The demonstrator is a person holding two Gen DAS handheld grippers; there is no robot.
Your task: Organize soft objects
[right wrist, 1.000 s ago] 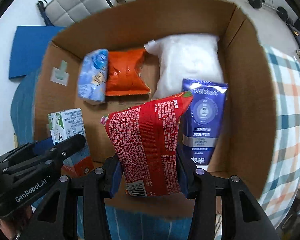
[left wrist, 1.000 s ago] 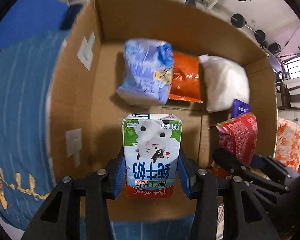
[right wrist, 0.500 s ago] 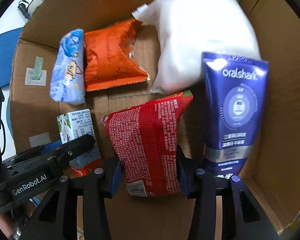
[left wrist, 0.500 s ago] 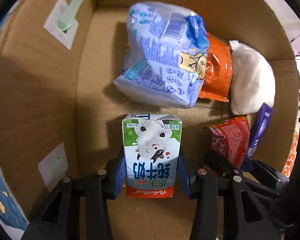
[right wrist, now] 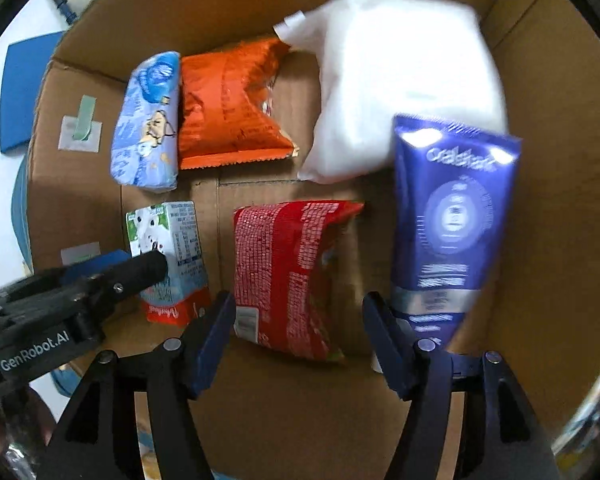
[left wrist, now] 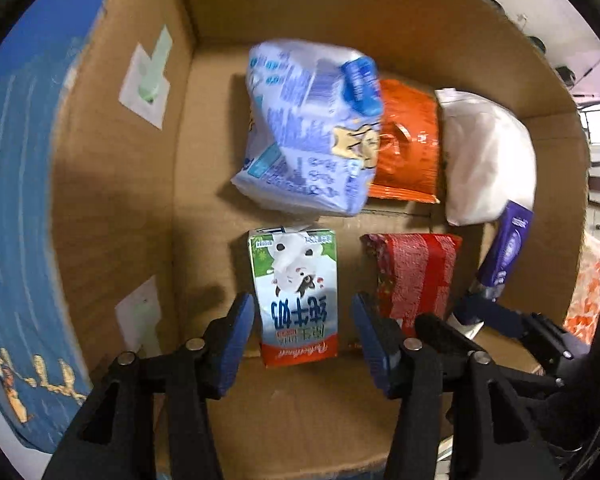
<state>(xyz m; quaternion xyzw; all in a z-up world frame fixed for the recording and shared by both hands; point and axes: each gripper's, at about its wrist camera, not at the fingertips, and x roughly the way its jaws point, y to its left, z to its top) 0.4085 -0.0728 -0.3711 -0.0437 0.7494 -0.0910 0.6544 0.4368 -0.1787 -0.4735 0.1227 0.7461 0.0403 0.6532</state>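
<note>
Both grippers point down into a cardboard box (left wrist: 112, 184). In the left wrist view a green and white milk carton (left wrist: 296, 296) stands on the box floor between the fingers of my left gripper (left wrist: 304, 332). Its jaws are opening, with a gap at each pad. In the right wrist view a red snack packet (right wrist: 288, 276) lies on the floor between the fingers of my right gripper (right wrist: 298, 324). Those jaws are also opening, and the right pad stands well off the packet. The left gripper's finger (right wrist: 140, 268) crosses the carton (right wrist: 168, 252) there.
At the back of the box lie a blue and white packet (left wrist: 312, 132), an orange packet (left wrist: 408, 140) and a white pillow-like bag (left wrist: 488, 156). A dark blue tube (right wrist: 448, 216) leans against the right wall. A blue cloth (left wrist: 16, 200) lies outside the box's left wall.
Both grippers have sunk into the box and their jaws have come apart. The milk carton and the red packet, gripped before, now rest on the box floor.
</note>
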